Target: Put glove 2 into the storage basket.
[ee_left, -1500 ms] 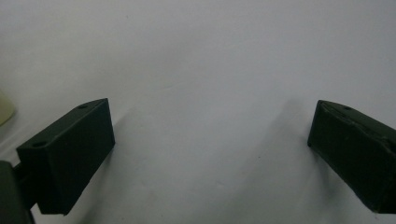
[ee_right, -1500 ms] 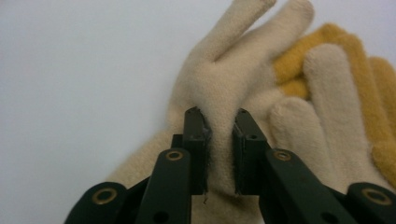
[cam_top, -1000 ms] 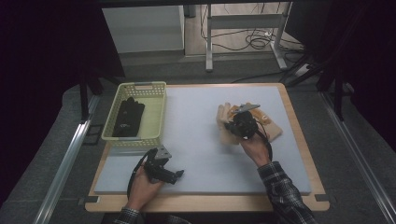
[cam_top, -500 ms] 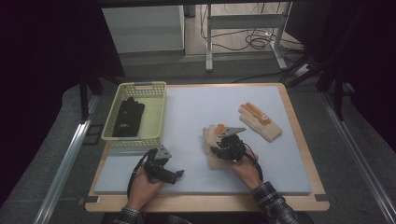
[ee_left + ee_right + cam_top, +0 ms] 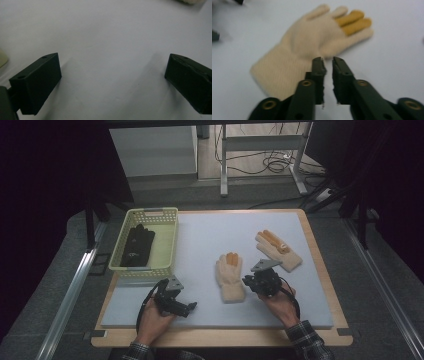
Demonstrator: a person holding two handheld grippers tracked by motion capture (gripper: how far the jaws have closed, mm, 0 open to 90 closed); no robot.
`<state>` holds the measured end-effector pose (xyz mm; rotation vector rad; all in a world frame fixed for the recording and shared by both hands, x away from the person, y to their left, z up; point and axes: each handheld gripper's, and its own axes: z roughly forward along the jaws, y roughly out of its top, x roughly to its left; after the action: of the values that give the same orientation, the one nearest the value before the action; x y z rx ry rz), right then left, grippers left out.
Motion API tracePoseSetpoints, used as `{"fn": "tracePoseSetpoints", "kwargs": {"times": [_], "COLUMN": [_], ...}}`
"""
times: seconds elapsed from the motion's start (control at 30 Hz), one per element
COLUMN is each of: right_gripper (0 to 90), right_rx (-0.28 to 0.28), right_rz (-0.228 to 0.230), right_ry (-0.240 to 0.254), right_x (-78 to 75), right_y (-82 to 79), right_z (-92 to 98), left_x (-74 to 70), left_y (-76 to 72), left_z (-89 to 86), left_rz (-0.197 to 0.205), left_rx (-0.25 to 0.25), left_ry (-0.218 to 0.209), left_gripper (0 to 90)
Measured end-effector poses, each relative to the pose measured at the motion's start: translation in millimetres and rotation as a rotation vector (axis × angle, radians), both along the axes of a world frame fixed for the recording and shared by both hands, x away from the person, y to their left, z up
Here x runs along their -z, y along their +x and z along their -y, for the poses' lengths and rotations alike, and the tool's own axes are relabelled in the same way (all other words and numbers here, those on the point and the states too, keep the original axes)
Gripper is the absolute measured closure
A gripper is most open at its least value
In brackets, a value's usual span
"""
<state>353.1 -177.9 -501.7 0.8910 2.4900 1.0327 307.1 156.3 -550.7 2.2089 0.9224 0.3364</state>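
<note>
Cream knitted glove with orange fingertips (image 5: 230, 276), carried a moment ago, now lies flat mid-desk, just left of the right gripper (image 5: 248, 281), whose fingers have just closed empty. Left gripper (image 5: 190, 307) idles wide open near the desk's (image 5: 200, 232) front edge. High view adds the matching cream glove (image 5: 277, 249) far right and a yellow plastic basket (image 5: 162, 251) holding a black glove (image 5: 137, 245); right gripper view shows the fingers (image 5: 318, 68) nearly meeting beside the cuff.

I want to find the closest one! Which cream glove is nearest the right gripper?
The glove in the middle of the mat, just left of the right gripper. The other cream glove lies farther back, towards the right edge.
</note>
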Motion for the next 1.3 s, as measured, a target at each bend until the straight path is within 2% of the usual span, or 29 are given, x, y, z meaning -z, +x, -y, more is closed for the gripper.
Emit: {"fn": "tracePoseSetpoints", "kwargs": {"times": [0.2,0.4,0.57,0.67,0.9,1.1,1.3], "right_gripper": [86.1,83.3,81.7,79.8,72.3,68.0,63.3], "right_rx": [-0.025,-0.071,-0.097,-0.095,-0.010,0.094,0.178], "right_rz": [-0.019,-0.044,-0.033,-0.024,-0.008,0.005,0.040], "right_ry": [0.004,0.024,0.012,0.008,0.025,0.018,0.004], "right_x": [14.0,22.1,23.4,21.0,10.6,3.5,-7.6], "right_y": [-12.8,-20.7,-21.9,-19.3,-4.8,19.3,44.6], "right_z": [4.5,-8.4,-25.1,-22.5,9.9,45.4,74.5], "left_x": [0.0,0.0,0.0,0.0,0.0,0.0,0.0], "left_y": [0.0,0.0,0.0,0.0,0.0,0.0,0.0], "left_z": [0.0,0.0,-0.1,-0.1,0.0,-0.1,0.0], "left_rz": [0.000,0.000,0.001,0.001,0.000,0.000,0.000], "left_rx": [0.000,0.000,0.001,0.001,0.000,0.000,-0.001], "left_ry": [0.000,0.000,0.000,0.000,0.000,0.000,-0.001], "left_gripper": [0.9,0.9,1.0,1.0,1.0,1.0,1.0]}}
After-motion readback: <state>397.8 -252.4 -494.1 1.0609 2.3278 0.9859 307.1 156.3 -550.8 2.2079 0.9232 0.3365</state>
